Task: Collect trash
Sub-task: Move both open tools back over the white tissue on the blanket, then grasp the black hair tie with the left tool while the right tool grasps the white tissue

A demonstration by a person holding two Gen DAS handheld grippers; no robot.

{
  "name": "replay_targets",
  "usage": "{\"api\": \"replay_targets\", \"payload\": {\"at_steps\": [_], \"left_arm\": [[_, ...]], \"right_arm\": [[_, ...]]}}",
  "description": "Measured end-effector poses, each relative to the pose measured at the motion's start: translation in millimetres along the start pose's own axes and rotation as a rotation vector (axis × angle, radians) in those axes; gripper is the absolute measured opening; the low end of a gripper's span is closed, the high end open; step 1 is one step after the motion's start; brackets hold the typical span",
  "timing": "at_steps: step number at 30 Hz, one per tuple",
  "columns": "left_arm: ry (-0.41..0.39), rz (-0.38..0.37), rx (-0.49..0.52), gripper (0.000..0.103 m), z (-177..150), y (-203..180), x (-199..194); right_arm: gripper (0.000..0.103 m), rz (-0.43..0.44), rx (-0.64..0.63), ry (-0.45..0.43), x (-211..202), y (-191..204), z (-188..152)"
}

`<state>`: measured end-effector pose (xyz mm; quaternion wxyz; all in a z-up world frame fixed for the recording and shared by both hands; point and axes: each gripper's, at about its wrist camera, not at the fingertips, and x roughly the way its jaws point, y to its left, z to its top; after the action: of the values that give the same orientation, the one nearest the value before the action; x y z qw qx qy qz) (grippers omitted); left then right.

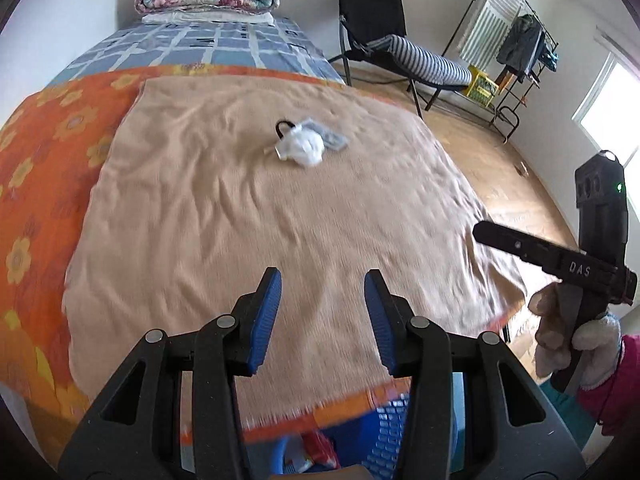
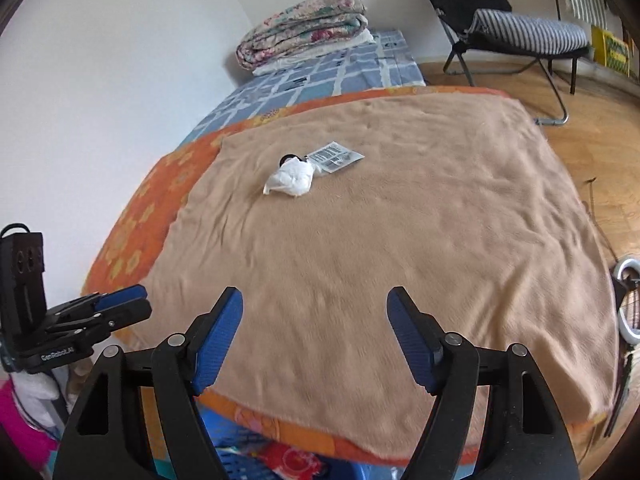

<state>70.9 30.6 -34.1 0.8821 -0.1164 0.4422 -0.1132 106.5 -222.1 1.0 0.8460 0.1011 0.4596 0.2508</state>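
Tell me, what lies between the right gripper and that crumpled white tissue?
Only bare tan blanket between right gripper and white tissue, clearest in the right wrist view.

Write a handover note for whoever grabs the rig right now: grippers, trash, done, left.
Left gripper: open, nothing between the fingers, over the near edge of the tan blanket.
Right gripper: open wider, also holding nothing.
Trash: crumpled white wad, printed plastic wrapper and a small black item lie clustered mid-blanket, beyond both grippers.
Blue basket sits below the bed's near edge with a red packet already in it.
Done: apparently that packet.
Left: pick up the three remaining pieces and drop them in the basket.
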Motion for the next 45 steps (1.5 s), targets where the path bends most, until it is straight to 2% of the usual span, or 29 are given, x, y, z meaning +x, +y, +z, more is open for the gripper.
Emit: {"api": "replay_targets", "payload": {"at_steps": [7,16,21,25,38,45], "left_arm": [[-0.017,-0.017,-0.022,0.044,52,31,29],[-0.009,-0.045,-0.046,0.044,119,67,87],[0.019,-0.114,-0.089,0.044,143,77,122],[0.048,-0.159,-0.126,0.044,152,82,149],[0.101,-0.144,-0.060,0.044,156,70,188],[0.101,-0.162,-0.091,0.044,155,72,199]], "right_arm": [[0.074,0.052,0.005,0.034,45,6,30],[0.074,0.052,-0.063,0.043,108,23,68],[0.074,0.051,-0.077,0.070,144,28,78],[0.074,0.047,-0.076,0.088,164,27,82],[0.074,0.038,-0.077,0.086,186,29,91],[0.073,0.033,-0.075,0.083,194,29,95]]}}
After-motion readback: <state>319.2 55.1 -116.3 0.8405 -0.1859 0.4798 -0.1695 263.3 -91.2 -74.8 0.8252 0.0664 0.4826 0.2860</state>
